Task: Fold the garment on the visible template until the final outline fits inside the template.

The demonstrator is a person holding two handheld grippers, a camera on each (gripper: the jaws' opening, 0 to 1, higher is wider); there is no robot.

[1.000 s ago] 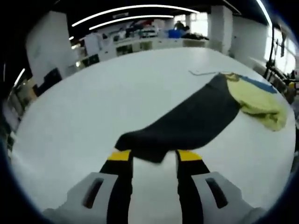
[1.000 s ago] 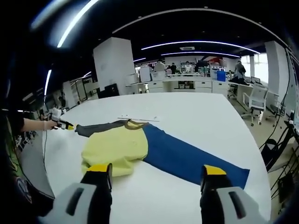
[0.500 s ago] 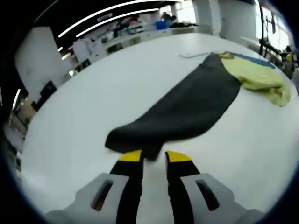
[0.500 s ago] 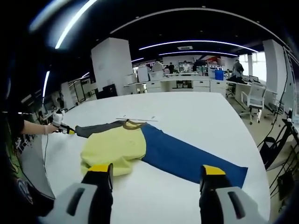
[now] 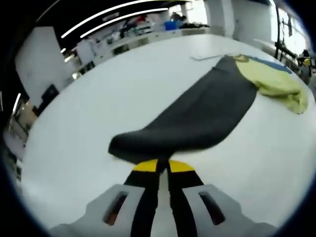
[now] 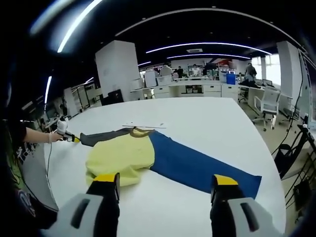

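Note:
A long-sleeved garment lies spread on a white table. Its dark grey sleeve point(image 5: 197, 118) runs toward me in the left gripper view, and my left gripper point(image 5: 163, 166) is shut on the cuff, which is lifted slightly. The yellow body point(image 5: 274, 84) lies beyond. In the right gripper view the yellow body point(image 6: 121, 154) sits in front, the blue sleeve point(image 6: 197, 165) stretches right and the grey sleeve point(image 6: 101, 137) left, where the left gripper point(image 6: 73, 138) pinches its end. My right gripper point(image 6: 165, 180) is open above the table, short of the garment.
A thin outline of the template point(image 6: 145, 125) shows on the white table point(image 6: 207, 118) behind the collar. A person's hand point(image 6: 54, 133) holds the left gripper at the table's left edge. Desks, office chairs point(image 6: 270, 106) and people stand beyond the far edge.
My left gripper's jaws have closed from open onto the grey sleeve's cuff, which now rises a little. The right gripper has barely moved.

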